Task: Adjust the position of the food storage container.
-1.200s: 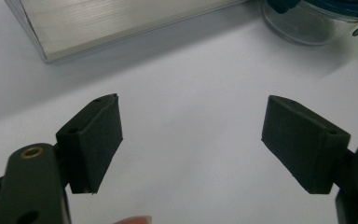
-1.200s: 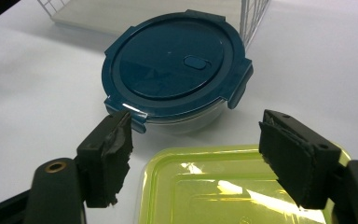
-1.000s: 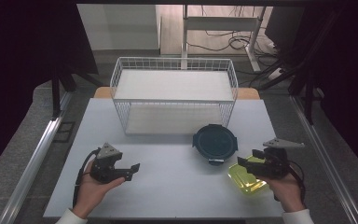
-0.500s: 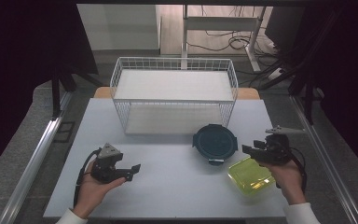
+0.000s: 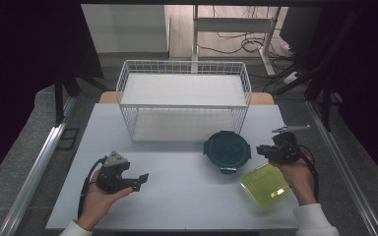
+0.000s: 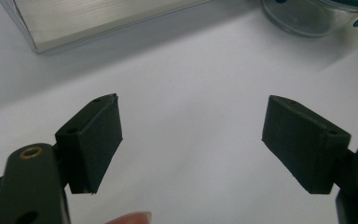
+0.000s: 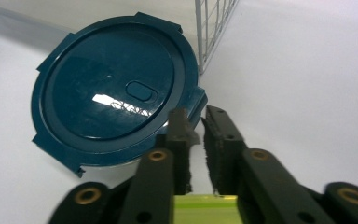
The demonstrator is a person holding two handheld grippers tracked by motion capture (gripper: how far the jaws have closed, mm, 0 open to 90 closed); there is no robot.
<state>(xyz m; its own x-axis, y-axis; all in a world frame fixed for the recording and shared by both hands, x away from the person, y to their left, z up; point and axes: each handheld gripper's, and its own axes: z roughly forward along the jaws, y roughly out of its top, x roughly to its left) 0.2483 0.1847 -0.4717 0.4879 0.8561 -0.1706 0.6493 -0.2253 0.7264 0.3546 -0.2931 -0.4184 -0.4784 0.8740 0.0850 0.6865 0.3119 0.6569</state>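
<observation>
On a white counter [image 5: 177,196] in a dark room stand one white wire basket [image 5: 184,101], one round dark-teal lidded container [image 5: 227,150] and one flat yellow-green translucent lid [image 5: 266,183]. Two hand-held grippers work here: the left gripper [image 5: 137,178] rests with fingers apart, empty; the right gripper [image 5: 263,150], just beside the round container, has just been closing, its fingers nearly together on nothing.
</observation>
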